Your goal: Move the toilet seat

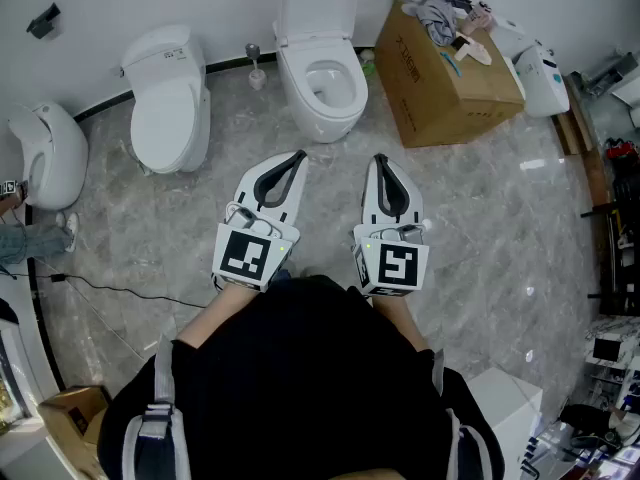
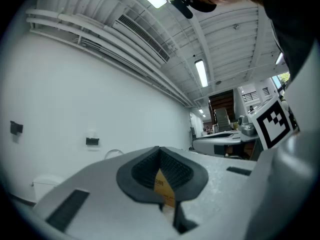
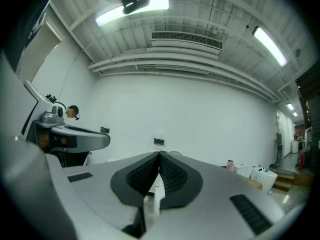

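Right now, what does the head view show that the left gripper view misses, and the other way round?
Only the head view shows the grey marbled floor, an open toilet with its lid up, a closed toilet to its left, and a cardboard box. Only the left gripper view shows the ceiling lights and a long ceiling vent. Both show the left gripper, jaws shut with nothing held, part of the right gripper, and the white wall.
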`<act>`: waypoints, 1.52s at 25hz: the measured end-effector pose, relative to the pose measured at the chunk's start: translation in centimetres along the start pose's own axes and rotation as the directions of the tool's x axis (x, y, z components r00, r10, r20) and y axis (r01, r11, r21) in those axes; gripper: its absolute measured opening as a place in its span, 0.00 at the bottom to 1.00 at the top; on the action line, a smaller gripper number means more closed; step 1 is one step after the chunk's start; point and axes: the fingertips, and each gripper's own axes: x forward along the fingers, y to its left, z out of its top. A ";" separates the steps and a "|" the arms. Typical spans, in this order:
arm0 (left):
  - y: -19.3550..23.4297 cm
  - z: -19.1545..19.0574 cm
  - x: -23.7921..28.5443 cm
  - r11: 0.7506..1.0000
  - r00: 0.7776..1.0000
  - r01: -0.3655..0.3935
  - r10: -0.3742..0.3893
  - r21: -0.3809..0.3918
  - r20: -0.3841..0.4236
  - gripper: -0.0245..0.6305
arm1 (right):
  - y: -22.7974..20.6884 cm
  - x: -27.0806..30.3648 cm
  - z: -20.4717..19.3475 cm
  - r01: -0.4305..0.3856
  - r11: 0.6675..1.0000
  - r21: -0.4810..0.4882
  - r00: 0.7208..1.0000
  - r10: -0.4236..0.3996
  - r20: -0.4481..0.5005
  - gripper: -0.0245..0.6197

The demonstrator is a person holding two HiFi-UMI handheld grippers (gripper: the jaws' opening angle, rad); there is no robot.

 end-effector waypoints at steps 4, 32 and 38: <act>0.3 0.1 -0.1 1.000 1.000 0.001 -0.001 0.003 0.003 0.05 | 0.4 0.2 0.1 0.002 1.000 0.002 1.000 -0.002 -0.004 0.07; 4.8 -2.2 8.6 0.994 0.993 0.105 -0.104 -0.019 0.060 0.05 | -3.3 8.4 -3.0 0.077 0.996 0.038 0.997 -0.077 0.002 0.07; 7.1 -1.8 14.4 0.999 0.997 0.040 -0.038 -0.031 0.063 0.05 | -7.1 14.6 -3.4 0.015 0.999 0.036 1.000 -0.015 -0.002 0.07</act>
